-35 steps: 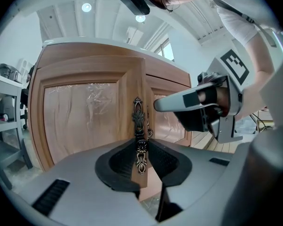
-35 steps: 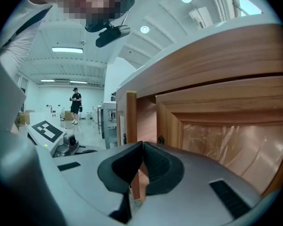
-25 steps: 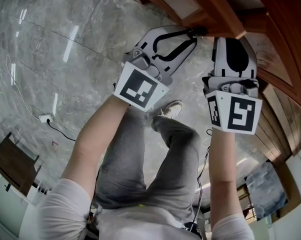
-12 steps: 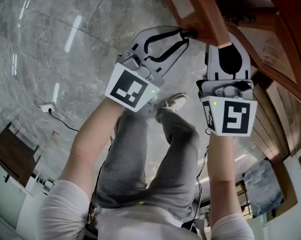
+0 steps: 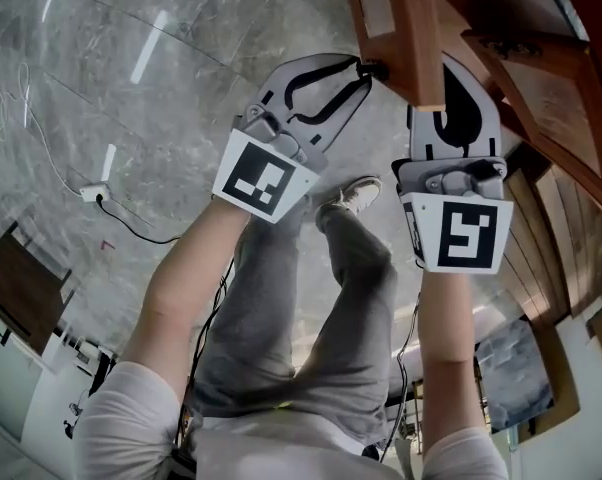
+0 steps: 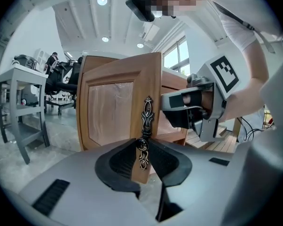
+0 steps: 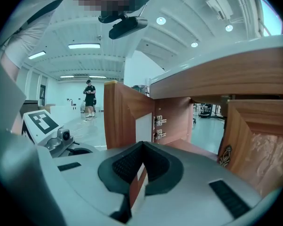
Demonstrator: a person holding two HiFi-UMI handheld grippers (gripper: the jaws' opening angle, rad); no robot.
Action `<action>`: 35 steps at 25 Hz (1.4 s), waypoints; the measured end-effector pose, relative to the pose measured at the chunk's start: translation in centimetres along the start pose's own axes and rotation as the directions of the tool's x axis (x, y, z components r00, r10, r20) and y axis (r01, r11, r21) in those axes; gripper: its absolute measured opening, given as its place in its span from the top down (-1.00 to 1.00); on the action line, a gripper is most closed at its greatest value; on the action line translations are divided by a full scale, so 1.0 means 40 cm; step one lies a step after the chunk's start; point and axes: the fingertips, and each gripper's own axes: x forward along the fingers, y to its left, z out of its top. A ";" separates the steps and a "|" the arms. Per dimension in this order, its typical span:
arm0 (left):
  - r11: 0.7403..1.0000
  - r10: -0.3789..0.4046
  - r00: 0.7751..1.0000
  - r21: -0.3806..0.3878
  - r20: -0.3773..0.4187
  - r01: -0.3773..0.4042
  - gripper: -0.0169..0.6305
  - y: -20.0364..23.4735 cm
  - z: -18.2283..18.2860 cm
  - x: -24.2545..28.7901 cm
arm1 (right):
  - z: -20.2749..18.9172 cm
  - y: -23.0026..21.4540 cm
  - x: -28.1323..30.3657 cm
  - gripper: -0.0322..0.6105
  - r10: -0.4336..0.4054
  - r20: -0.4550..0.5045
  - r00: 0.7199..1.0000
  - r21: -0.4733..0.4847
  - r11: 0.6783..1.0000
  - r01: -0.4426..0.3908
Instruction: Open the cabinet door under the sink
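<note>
Pinching the small round knob point(image 6: 141, 144) between its fingers, the left gripper point(image 6: 142, 145) holds the cabinet door point(image 6: 108, 107) by the ornate metal backplate point(image 6: 146, 114) near the door's free edge. Just beside it, the right gripper point(image 7: 140, 166) has its fingers pressed onto the thin edge of that same door, with the panel running between them.

In the head view the left gripper point(image 5: 366, 66) and the right gripper point(image 5: 443, 68) sit side by side at the door point(image 5: 411, 28), above the person's grey trouser legs point(image 5: 311, 308) and one shoe point(image 5: 353, 196) on the marble floor point(image 5: 131, 118).

The door stands swung out from the cabinet. Past its edge the right gripper view shows metal hinges point(image 7: 159, 126) on the inner wall, the worktop point(image 7: 216, 74) overhead, and a second door point(image 7: 259, 140) at the right, carrying its own ornate handle point(image 7: 224, 157). Farther off, a cable with a plug point(image 5: 94, 193) lies on the floor.
</note>
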 end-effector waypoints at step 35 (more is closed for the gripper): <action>0.977 0.188 0.978 -0.084 -0.091 -0.195 0.90 0.106 0.055 -0.345 | 0.172 0.353 0.169 0.80 0.214 -0.019 0.977 -0.027 0.976 -0.214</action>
